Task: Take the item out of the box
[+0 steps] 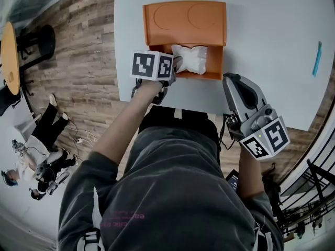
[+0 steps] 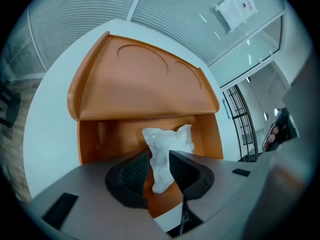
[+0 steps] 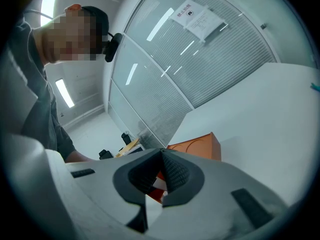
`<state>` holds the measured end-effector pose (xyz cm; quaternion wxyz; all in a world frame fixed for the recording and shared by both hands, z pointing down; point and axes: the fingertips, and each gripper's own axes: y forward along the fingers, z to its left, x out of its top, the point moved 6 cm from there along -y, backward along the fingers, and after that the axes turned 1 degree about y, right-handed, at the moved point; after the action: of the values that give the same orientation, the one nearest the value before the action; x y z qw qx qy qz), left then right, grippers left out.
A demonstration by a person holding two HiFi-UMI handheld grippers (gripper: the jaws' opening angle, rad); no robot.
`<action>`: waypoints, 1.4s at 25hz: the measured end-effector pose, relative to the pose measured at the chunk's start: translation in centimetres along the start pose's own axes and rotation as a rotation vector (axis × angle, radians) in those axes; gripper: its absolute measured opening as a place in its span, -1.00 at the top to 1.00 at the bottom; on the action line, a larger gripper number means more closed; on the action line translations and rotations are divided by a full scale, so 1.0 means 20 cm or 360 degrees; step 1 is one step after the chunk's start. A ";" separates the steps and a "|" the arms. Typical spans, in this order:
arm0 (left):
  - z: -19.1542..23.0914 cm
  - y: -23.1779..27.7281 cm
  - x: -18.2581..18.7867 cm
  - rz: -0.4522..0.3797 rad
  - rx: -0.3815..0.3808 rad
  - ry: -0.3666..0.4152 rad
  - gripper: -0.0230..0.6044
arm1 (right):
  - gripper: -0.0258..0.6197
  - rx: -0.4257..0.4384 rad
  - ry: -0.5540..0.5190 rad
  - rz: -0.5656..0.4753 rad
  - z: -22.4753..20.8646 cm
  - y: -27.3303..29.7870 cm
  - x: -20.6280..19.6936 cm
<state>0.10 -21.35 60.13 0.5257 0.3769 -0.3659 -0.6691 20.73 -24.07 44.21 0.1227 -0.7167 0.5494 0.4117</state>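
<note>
one bag (image 2: 167, 139) at box (image 2: 150, 84) near edge, inside wide left gripper (image 2: 160, 159) — right gripper (image 3: 161, 152) closed.

The box (image 1: 184, 15) (image 2: 145, 84) is orange, hard-walled and open. Its lid is swung back on the far side, showing two round shapes pressed into its inner face. It stands on the white table (image 1: 272, 30). The item (image 1: 191, 59) (image 2: 167, 141) is a white, crumpled, glossy packet with two pointed corners. It sits inside the box's open compartment, below the lid, toward the compartment's left side and close to its near wall.
</note>
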 end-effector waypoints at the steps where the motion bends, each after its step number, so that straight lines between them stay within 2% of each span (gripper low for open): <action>1: 0.00 0.01 0.00 0.0005 0.0000 0.0001 0.51 | 0.91 -0.0002 0.0002 0.0000 0.00 0.00 0.00; 10: 0.01 0.03 0.01 0.0054 -0.0033 0.0017 0.75 | 0.91 -0.0021 0.0019 -0.0014 -0.02 -0.02 0.01; 13: -0.03 0.03 0.03 0.0033 -0.0046 0.0019 0.86 | 0.91 -0.0024 0.0020 -0.0017 -0.04 -0.03 0.03; 18: -0.05 -0.06 0.00 -0.0038 -0.0098 0.0030 0.89 | 0.91 -0.0030 0.0007 -0.0020 0.04 -0.03 0.02; 23: -0.10 -0.16 0.00 -0.0134 -0.0189 0.0086 0.89 | 0.91 -0.0030 -0.0046 -0.0033 0.11 -0.02 0.04; 27: -0.12 -0.27 0.04 -0.0210 -0.0217 0.0170 0.90 | 0.91 -0.0026 -0.0077 -0.0043 0.16 0.03 0.07; 35: -0.27 -0.59 0.13 -0.0525 -0.0292 0.0390 0.90 | 0.91 -0.0034 -0.0204 -0.0113 0.35 0.00 0.17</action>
<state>-0.53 -22.32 46.90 0.4816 0.4608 -0.1704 -0.7257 17.67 -22.02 37.30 0.1646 -0.7091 0.5103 0.4580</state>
